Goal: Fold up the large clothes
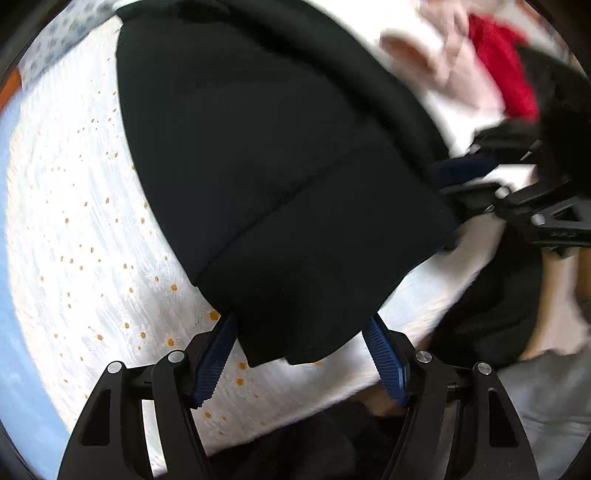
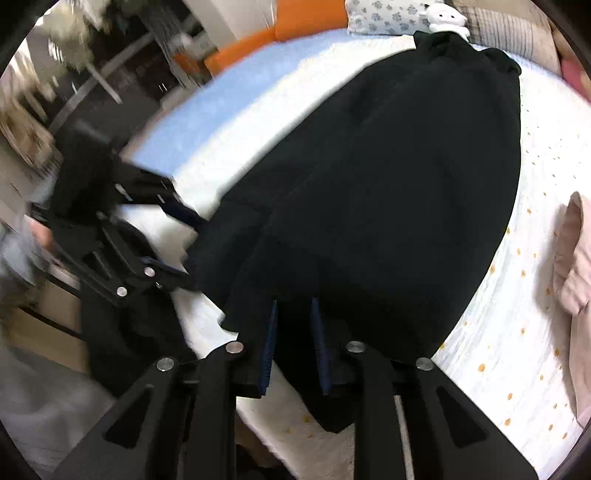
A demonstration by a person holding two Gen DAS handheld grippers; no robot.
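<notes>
A large black garment (image 1: pixel 266 155) lies stretched along a white bedspread with small orange flowers (image 1: pixel 85 236); it also shows in the right wrist view (image 2: pixel 388 192). My left gripper (image 1: pixel 301 325) has its blue fingers (image 1: pixel 216 354) spread wide on either side of the garment's near hem, which hangs between them. My right gripper (image 2: pixel 295 325) has its blue fingers (image 2: pixel 271 332) close together, with the garment's corner between them. Each gripper shows in the other's view, at the garment's side edge: the right gripper (image 1: pixel 476 177) and the left gripper (image 2: pixel 184 243).
A pink garment (image 1: pixel 458 66) and a red one (image 1: pixel 506 66) lie on the bed beyond the black one. Pillows (image 2: pixel 388 14) and an orange cushion (image 2: pixel 303 14) sit at the bed's head. The bed edge (image 1: pixel 314 410) is just below my grippers.
</notes>
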